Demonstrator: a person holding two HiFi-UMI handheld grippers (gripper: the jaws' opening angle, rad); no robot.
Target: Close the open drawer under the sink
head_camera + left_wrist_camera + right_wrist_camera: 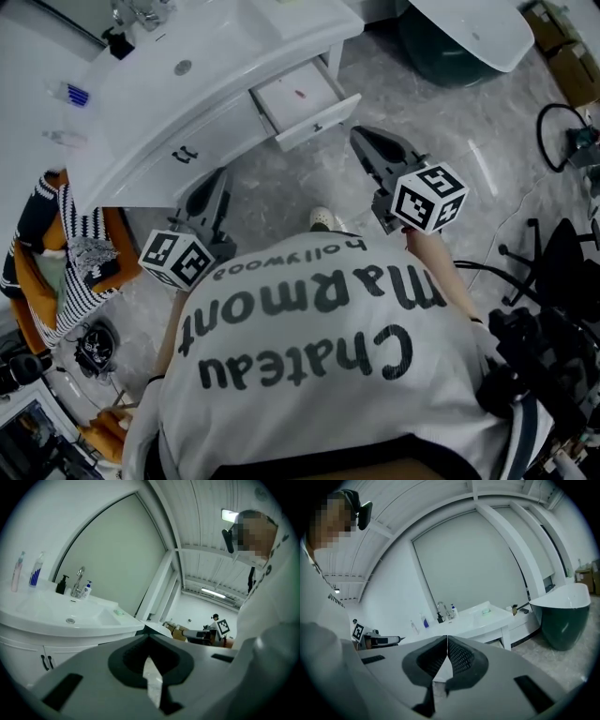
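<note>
The right gripper [362, 138] and the left gripper [217, 176] are both held shut, jaws pressed together, with nothing gripped. Ahead of the right gripper's tips, the open drawer [302, 98] is seen pulled out from the white sink vanity [225, 42]. Cabinet doors [187, 150] are faced by the left gripper.

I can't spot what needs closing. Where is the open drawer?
In the head view, upper middle: the open drawer sticks out from under the right end of the sink counter, just ahead of the right gripper.
</note>
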